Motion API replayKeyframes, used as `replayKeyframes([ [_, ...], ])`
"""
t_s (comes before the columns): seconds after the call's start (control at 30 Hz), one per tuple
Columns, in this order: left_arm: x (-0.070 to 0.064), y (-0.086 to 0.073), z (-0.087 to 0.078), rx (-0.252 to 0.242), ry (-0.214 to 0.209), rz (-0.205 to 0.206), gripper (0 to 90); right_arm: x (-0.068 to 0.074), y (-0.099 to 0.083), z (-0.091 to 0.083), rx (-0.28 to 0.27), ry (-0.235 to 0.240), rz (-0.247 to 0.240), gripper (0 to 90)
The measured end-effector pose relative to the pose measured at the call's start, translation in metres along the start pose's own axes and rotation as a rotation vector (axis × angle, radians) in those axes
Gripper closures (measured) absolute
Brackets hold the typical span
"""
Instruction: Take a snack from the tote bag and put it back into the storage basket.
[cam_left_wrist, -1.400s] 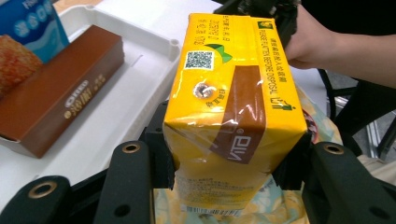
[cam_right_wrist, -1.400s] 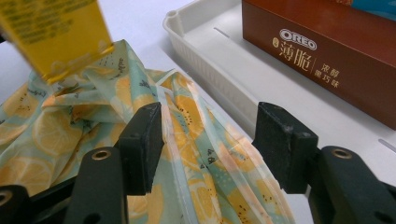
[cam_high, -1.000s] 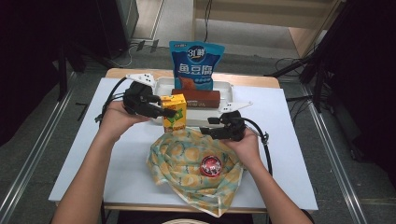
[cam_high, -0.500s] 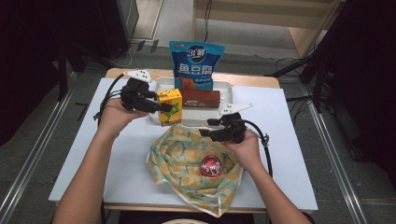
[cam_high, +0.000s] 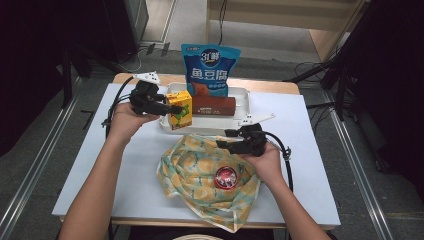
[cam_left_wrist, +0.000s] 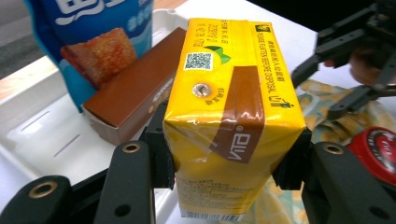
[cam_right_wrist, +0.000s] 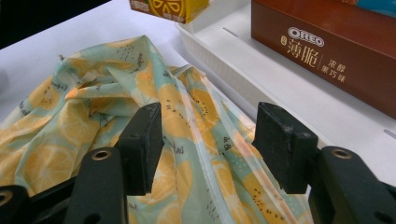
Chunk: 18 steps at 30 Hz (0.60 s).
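My left gripper (cam_high: 167, 108) (cam_left_wrist: 231, 163) is shut on a yellow drink carton (cam_high: 180, 110) (cam_left_wrist: 231, 107), which hangs over the front left corner of the white tray (cam_high: 240, 95) (cam_left_wrist: 42, 126). In that tray lie a brown Oreo box (cam_high: 214, 106) (cam_right_wrist: 327, 51) and, upright behind it, a blue snack bag (cam_high: 210, 67) (cam_left_wrist: 88, 32). My right gripper (cam_high: 224, 143) (cam_right_wrist: 205, 140) stands open just above the lemon-print cloth bag (cam_high: 200, 175) (cam_right_wrist: 93, 130), near its top edge. A red round lid (cam_high: 226, 178) (cam_left_wrist: 378, 149) rests on the bag.
The white table (cam_high: 90, 165) ends in a wooden strip (cam_high: 270, 86) at the back. Dark equipment and cables stand beyond it on the floor. Bare table surface lies to the left and right of the cloth bag.
The left gripper has carried the yellow carton a little left and toward the tray's front left corner. The right gripper has barely moved.
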<state>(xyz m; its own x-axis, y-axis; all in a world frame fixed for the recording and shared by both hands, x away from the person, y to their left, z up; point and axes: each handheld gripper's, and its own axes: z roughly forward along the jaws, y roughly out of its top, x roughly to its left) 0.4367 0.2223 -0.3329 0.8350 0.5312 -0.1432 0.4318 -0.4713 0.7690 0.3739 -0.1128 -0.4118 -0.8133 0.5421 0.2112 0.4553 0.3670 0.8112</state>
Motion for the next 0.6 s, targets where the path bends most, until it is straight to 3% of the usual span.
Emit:
replayKeyframes([
  [0.6, 0.019, -0.008, 0.009, -0.009, 0.034, -0.043, 52.4, 0.003, -0.004, -0.003, 0.006, -0.003, 0.001, 43.5],
])
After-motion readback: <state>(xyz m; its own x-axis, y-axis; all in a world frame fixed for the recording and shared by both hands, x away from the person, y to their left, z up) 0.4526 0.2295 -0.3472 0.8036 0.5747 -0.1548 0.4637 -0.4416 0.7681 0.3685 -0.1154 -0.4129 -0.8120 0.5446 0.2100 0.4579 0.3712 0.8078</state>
